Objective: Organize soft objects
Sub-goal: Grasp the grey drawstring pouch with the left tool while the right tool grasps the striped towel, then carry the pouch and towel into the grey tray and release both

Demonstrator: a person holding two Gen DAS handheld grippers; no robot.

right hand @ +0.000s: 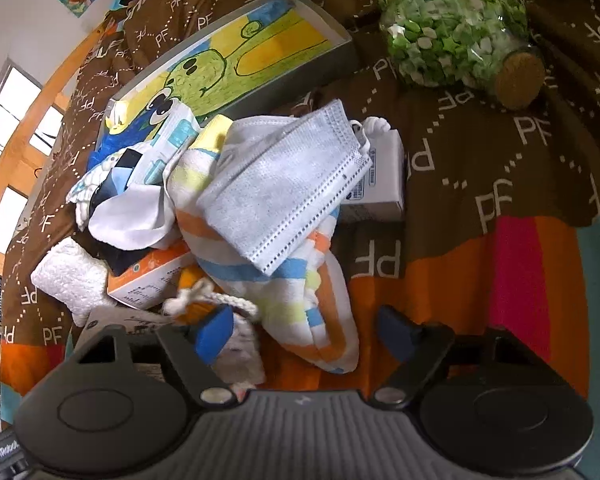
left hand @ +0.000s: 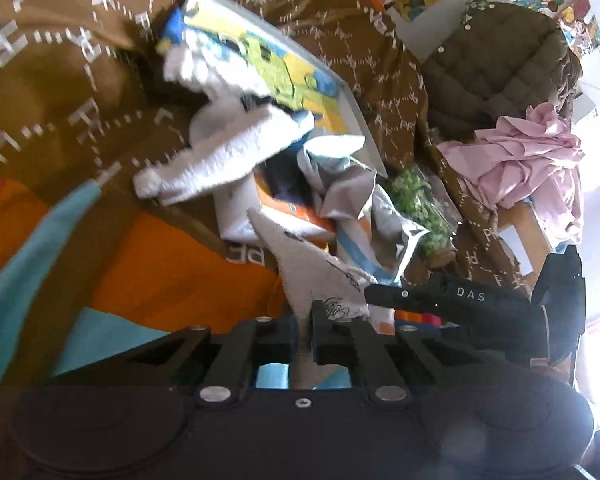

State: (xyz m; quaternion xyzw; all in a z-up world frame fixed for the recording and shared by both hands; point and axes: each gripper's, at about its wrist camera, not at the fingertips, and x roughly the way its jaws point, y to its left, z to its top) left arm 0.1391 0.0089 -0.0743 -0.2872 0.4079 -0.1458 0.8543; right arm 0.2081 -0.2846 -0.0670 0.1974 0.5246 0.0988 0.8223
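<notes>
Nearest the left wrist camera, the left gripper (left hand: pixel 302 344) is clamped on a grey-white piece of printed cloth (left hand: pixel 320 280), which rises in a limp point above the fingers. Beside it, at the right of that view, a black tool marked DAS (left hand: pixel 460 300) reaches in; it is probably the other gripper, though that cannot be confirmed.

In the right wrist view the right gripper (right hand: pixel 308 336) stands wide open over the bedspread (right hand: pixel 500 140), holding nothing. A knotted white cord (right hand: pixel 204 300) lies against its left finger (right hand: pixel 216 334).

The soft things lie heaped on the bedspread just ahead of those open fingers: a striped towel (right hand: pixel 300 292), a grey face mask (right hand: pixel 284 188) lying across it, a white cloth (right hand: pixel 128 220) and a white fluffy pad (right hand: pixel 70 276). Mixed into the heap are stiff items: an orange carton (right hand: pixel 148 276), a white box (right hand: pixel 380 184) and a drawing board (right hand: pixel 236 60). A corked jar of green bits (right hand: pixel 456 28) lies apart, on its side.

All the fabrics look light, floppy and easy to pinch. The mask is thin and would likely slide off if the towel is pulled first, so it is best taken at an edge. The towel wants a grip on a bunched fold near its middle, or it will trail and drag the boxes along.
</notes>
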